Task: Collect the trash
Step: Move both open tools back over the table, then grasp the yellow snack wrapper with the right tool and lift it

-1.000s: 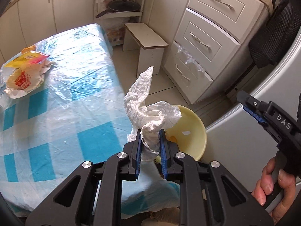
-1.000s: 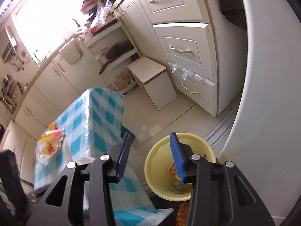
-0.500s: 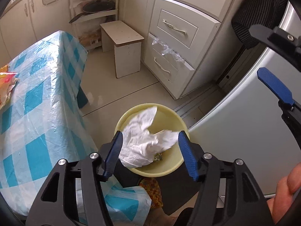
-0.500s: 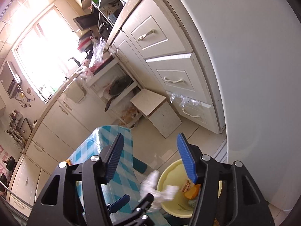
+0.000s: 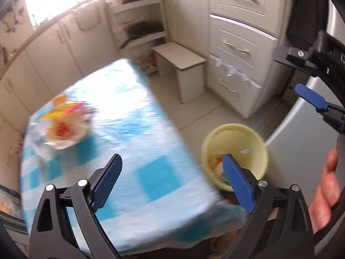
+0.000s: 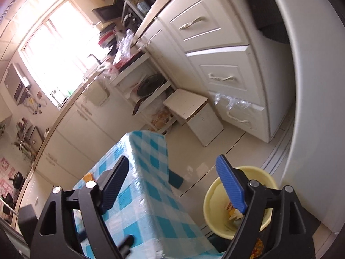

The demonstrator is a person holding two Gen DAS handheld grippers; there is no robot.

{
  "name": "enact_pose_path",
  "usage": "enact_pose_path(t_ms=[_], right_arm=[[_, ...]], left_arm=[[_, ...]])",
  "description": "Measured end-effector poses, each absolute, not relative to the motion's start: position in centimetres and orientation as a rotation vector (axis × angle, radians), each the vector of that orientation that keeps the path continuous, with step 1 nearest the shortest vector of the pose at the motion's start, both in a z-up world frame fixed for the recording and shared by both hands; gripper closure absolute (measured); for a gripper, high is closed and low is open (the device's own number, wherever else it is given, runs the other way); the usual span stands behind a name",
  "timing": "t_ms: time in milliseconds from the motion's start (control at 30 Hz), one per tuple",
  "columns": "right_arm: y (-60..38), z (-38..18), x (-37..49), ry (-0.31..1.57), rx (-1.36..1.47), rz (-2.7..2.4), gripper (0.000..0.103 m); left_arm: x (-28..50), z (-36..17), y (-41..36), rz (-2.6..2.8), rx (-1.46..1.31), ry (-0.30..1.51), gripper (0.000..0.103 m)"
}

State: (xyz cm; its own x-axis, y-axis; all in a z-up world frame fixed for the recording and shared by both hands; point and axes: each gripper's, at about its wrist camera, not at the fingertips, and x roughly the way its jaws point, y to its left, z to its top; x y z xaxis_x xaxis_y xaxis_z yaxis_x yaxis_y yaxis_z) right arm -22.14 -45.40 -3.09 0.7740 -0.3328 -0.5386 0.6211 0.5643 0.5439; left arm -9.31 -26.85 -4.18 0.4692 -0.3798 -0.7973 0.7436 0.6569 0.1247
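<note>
My left gripper (image 5: 172, 183) is open and empty over the near end of the blue-checked table (image 5: 120, 129). A blurred pile of wrappers (image 5: 62, 129), yellow, orange and white, lies on the table's far left. The yellow bin (image 5: 237, 144) stands on the floor right of the table, with trash inside. My right gripper (image 6: 172, 185) is open and empty, held high above the table (image 6: 151, 185) and the bin (image 6: 217, 200). It also shows in the left wrist view (image 5: 301, 79) at the right edge.
A small white stool (image 5: 183, 69) stands on the floor beyond the table. A white drawer unit (image 5: 239, 43) and a grey fridge side (image 5: 291, 142) line the right. Cabinets (image 5: 54, 49) and an open shelf with a pan (image 5: 142, 29) run along the back.
My left gripper opened and dropped the white paper towel into the bin, then swung left, back over the table. My right gripper stayed open and rose.
</note>
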Motion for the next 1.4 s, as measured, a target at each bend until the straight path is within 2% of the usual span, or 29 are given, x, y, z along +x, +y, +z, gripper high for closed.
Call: enact_pose_path(t_ms=[67,133,300,467,667,833,967,1233,1300,1333,1367,1400], right_arm=[[-44.0,-3.2,-20.5,0.442,0.774,-0.541,0.016],[-42.6,-3.5,-18.9,0.483,0.757,-0.501,0.015],[-38.1,-4.0,-14.3,0.586,0.676,-0.393,0.015],[-33.5,-4.8,-10.2,0.685,0.579,-0.297,0.015],[-30.4,-5.1,-7.2,0.727,0.461,-0.268,0.015],[-26.8,-2.8,-1.5,0.667,0.126,-0.221,0.015],[-24.7,-3.5,2.7,0.645,-0.145,-0.213,0.015],[-25.2,-6.1,8.5,0.696,-0.220,-0.152,0.015],[-25.3,-6.6,9.5,0.710,-0.213,-0.131,0.022],[-25.3,-6.8,10.1,0.722,-0.198,-0.114,0.034],[-25.4,-6.9,10.5,0.742,-0.173,-0.091,0.054],[-25.5,-6.9,10.8,0.769,-0.140,-0.066,0.065]], left_arm=[[-7.2,-4.1,-23.1,-0.632,0.475,0.814,0.008],[-5.2,-4.9,-19.5,-0.539,0.416,0.850,0.008],[1.3,-7.4,-10.6,-0.310,0.158,1.072,0.008],[3.7,-7.6,-5.1,-0.221,0.036,1.082,0.008],[5.5,-7.9,-1.8,-0.208,-0.070,1.107,0.008],[10.5,-6.8,-0.1,-0.118,-0.164,1.095,0.008],[14.8,-7.1,0.4,-0.070,-0.231,1.112,0.008],[18.6,-7.9,-0.7,-0.060,-0.248,1.121,0.008],[19.0,-7.7,-1.4,-0.068,-0.224,1.111,0.008],[19.2,-7.7,-1.7,-0.071,-0.209,1.107,0.008],[19.4,-7.7,-2.2,-0.075,-0.191,1.103,0.008],[19.6,-7.6,-2.2,-0.078,-0.178,1.092,0.008]])
